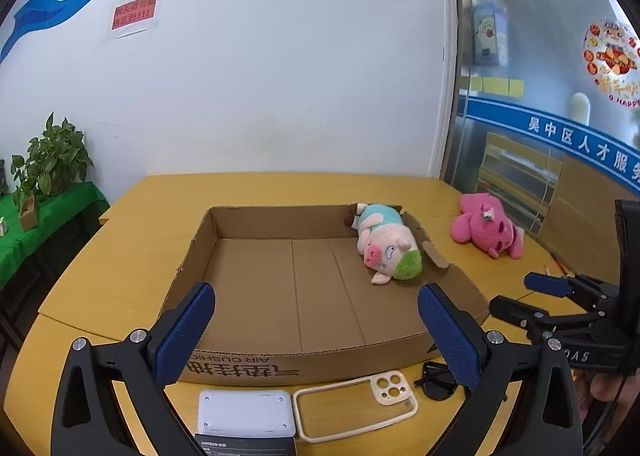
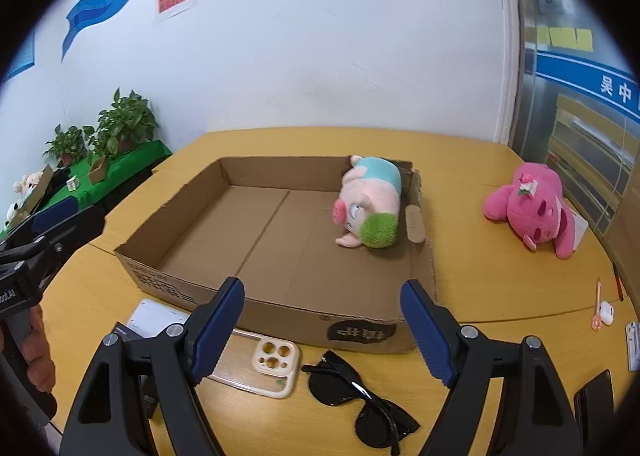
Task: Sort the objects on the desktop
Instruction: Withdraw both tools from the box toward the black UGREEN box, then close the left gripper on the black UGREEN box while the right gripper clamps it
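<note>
Both grippers [image 1: 316, 332] [image 2: 322, 330] spread, empty; cardboard box [image 2: 280, 308] ahead, sunglasses [image 2: 352, 396] near.

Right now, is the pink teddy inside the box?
No, the pink teddy lies on the table, outside the box.

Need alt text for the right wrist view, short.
An open claw hovers empty above black sunglasses and a cream phone case on a yellow table. Behind them a shallow cardboard box holds a plush pig; a pink plush toy lies outside it, to the right.
</note>
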Demonstrator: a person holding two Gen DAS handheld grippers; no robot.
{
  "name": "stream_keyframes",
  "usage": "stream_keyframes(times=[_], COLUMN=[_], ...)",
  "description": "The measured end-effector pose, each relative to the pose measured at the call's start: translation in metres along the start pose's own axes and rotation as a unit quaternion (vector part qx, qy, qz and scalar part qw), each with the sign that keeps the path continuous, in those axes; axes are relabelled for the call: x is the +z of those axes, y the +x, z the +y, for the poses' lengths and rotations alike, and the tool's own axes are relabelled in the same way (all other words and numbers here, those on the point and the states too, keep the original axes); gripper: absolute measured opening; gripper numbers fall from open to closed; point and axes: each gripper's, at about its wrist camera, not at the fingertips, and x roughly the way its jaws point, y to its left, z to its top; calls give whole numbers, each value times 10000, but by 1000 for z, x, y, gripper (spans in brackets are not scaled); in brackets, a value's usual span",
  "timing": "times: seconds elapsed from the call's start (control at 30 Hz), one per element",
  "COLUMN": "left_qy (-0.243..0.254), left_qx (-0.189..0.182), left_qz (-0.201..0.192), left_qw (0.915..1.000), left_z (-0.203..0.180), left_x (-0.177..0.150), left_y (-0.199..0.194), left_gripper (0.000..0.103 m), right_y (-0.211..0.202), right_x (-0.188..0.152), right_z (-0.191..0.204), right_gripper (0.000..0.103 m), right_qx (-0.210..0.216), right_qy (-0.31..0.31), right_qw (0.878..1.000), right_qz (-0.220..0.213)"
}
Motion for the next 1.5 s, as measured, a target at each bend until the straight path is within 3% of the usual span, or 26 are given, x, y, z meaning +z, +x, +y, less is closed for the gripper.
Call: stream_keyframes(times=[0.37,0.63,0.9,1.0,1.1,1.2,1.3,1.5], left_qy=[154,177,151,84,-12,-144,-348,-1062], left_qx=[180,-170,-441,-662,-760,-707,-576,-402], left_qz=[237,500,485,678,890,1044,1243,1640], left_qw=[9994,9984,9977,9955,9931,9919,9900,9799], left_z=[-21,-19,-5,6,21,42,68,126], left_x=[-10,-11,-17,-24,-34,-49,-68,-108], left_y=[9,20,27,31,31,25,19,11], left_gripper=[103,103,103,103,103,103,103,102], right_y=[5,3,5,10,25,34,41,61], right_x=[-9,-12,-19,-22,-32,-47,-64,-100], right_z=[-30,-27,-11,-1,15,40,76,146], right_gripper=[80,80,80,80,80,80,80,80], right_qx=[189,242,26,134,473,1123,1990,2840], right_qy=[144,247,190,42,-174,-429,-770,-1335], right_qw=[9997,9994,9997,9994,9954,9863,9664,9269], right_qz=[63,2,158,325,817,1129,1434,2059])
